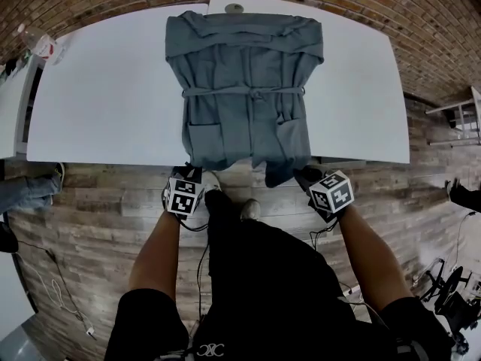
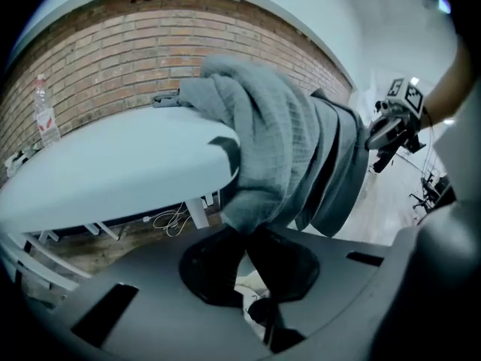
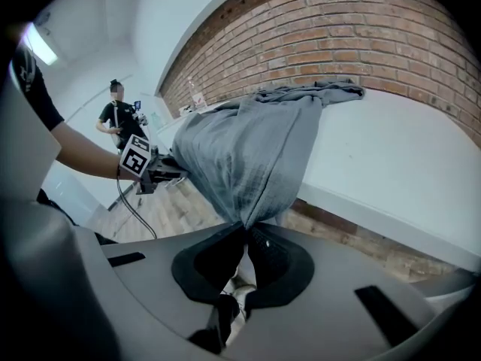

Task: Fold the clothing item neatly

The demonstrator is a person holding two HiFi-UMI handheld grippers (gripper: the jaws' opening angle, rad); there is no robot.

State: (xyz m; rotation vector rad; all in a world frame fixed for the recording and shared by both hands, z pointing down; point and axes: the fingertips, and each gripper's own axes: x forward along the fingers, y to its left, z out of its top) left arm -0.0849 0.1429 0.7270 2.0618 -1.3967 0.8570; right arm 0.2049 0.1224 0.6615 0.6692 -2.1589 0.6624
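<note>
A grey belted robe point(image 1: 244, 89) lies spread on the white table point(image 1: 105, 104), collar at the far side, its hem hanging over the near edge. My left gripper point(image 1: 189, 177) is shut on the hem's left corner, and the grey cloth point(image 2: 259, 149) rises bunched from between its pads. My right gripper point(image 1: 308, 176) is shut on the hem's right corner, with the cloth point(image 3: 240, 149) drawn to a point between its pads. Both grippers sit just below the table's near edge, about the robe's width apart. Each one shows in the other's view: the right gripper point(image 2: 391, 130) and the left gripper point(image 3: 154, 173).
A plastic bottle point(image 1: 41, 43) stands at the table's far left corner. Red brick wall point(image 1: 421, 21) runs behind the table. Wood floor point(image 1: 98, 201) with loose cables point(image 1: 60, 292) lies below. A person point(image 3: 119, 119) stands far off in the room. Other furniture point(image 1: 462, 119) is at the right.
</note>
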